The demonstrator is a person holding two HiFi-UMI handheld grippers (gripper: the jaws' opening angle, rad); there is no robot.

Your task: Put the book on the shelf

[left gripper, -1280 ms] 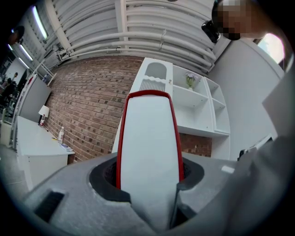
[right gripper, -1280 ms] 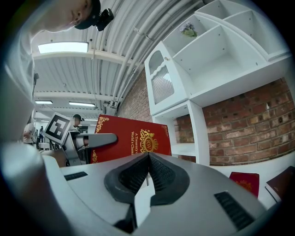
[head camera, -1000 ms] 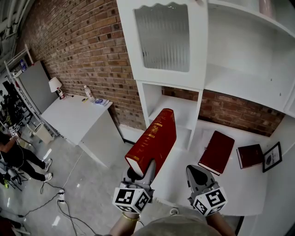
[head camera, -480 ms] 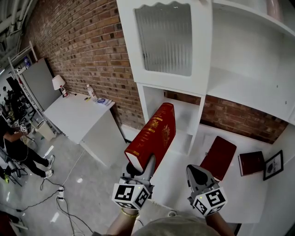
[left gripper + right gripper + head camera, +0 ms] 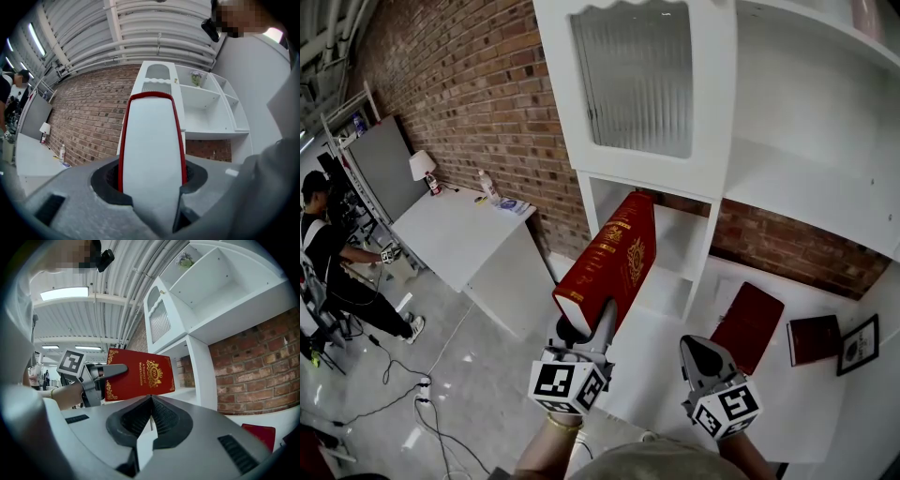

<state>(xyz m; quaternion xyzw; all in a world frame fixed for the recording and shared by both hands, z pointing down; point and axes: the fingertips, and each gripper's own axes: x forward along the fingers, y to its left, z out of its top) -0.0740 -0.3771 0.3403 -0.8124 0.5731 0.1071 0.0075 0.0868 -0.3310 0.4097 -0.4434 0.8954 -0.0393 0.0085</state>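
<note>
- While the left gripper (image 5: pixel 594 319) clamps its lower end, the thick red hardback book with gilt lettering (image 5: pixel 614 258) stands tilted at mid-frame of the head view. Its top leans toward the upper right. It is raised clear of the counter in front of the tall white shelf unit (image 5: pixel 722 141), and not yet on any shelf.
- Grip: jaws clenched across the book's thickness. The left gripper view shows the white page edge (image 5: pixel 152 154) filling the gap between them, with a red cover on either side. Taken by one end, presumably so the far end can enter a shelf first.
- Orientation: lettered spine toward frame left, crested front cover toward frame right. The top end points at the open lower compartment (image 5: pixel 670 244) beneath the ribbed glass door (image 5: pixel 637 80) — judged the likely destination.
- Left hand pose: wrist rising from lower centre of frame, gripper angled up and slightly right, marker cube toward the camera.
- Right gripper (image 5: pixel 701 349): lower right of centre, jaws closed together on nothing. It is held low beside the left, apparently idle and out of the book's path.
- Also present: two dark red books (image 5: pixel 748 319) lying flat on the white counter (image 5: pixel 661 323) at right, a small black-framed picture (image 5: pixel 857 344) at the right edge, and a red brick wall (image 5: pixel 459 84) at upper left.
- Progress, as judged: carry under way — insertion and release to come.
</note>
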